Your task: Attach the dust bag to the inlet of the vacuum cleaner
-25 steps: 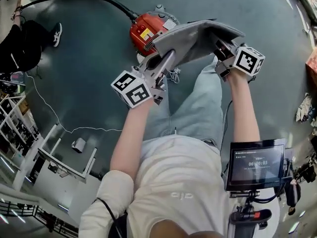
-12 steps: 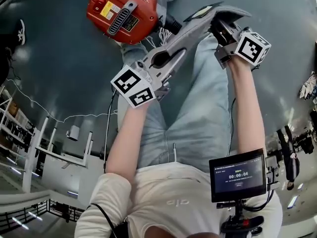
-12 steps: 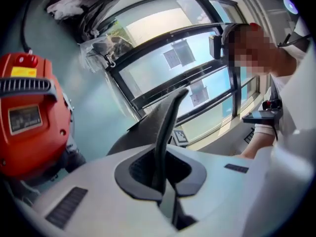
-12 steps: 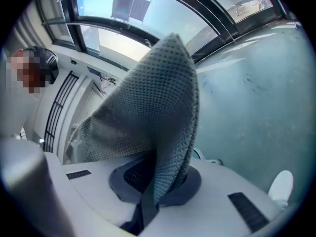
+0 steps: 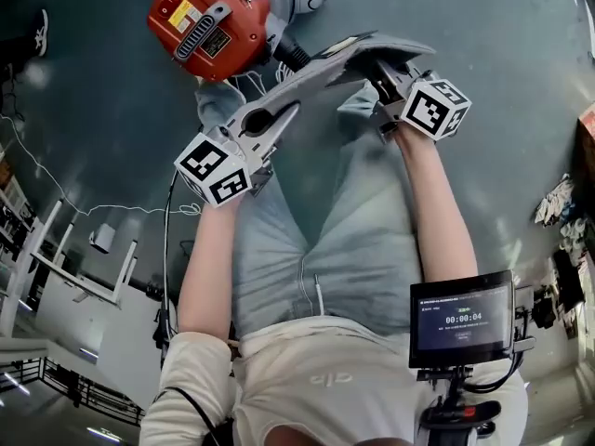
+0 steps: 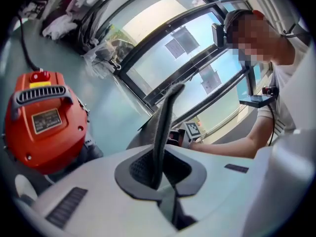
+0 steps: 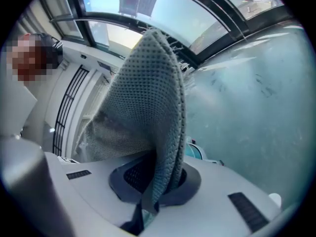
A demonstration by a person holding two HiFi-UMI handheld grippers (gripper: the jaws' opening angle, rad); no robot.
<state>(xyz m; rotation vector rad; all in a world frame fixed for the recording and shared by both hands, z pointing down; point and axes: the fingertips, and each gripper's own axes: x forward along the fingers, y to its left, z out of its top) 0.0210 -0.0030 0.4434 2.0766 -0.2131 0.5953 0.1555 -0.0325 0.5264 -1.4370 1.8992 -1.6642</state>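
A red vacuum cleaner (image 5: 209, 17) sits on the floor at the top left of the head view, and it fills the left side of the left gripper view as the vacuum cleaner (image 6: 44, 122). A grey dust bag (image 5: 325, 63) is stretched flat between both grippers, just right of the vacuum. My left gripper (image 5: 256, 124) is shut on the bag's near-left edge, seen edge-on as the dust bag (image 6: 163, 127) rising from the left gripper (image 6: 160, 181). My right gripper (image 5: 386, 72) is shut on the far-right edge; the dust bag's mesh (image 7: 148, 98) stands up out of the right gripper (image 7: 153, 181).
A black hose (image 5: 290, 52) leaves the vacuum toward the bag. A thin white cable (image 5: 56, 179) trails over the grey-green floor at the left, near a white frame (image 5: 56, 277). The person's jeans-clad legs (image 5: 316, 221) lie under the bag, with a small monitor (image 5: 462, 319) at the lower right.
Both grippers have come down with the bag still held between them. In the head view the vacuum has shifted from the centre to the top left and looks larger.
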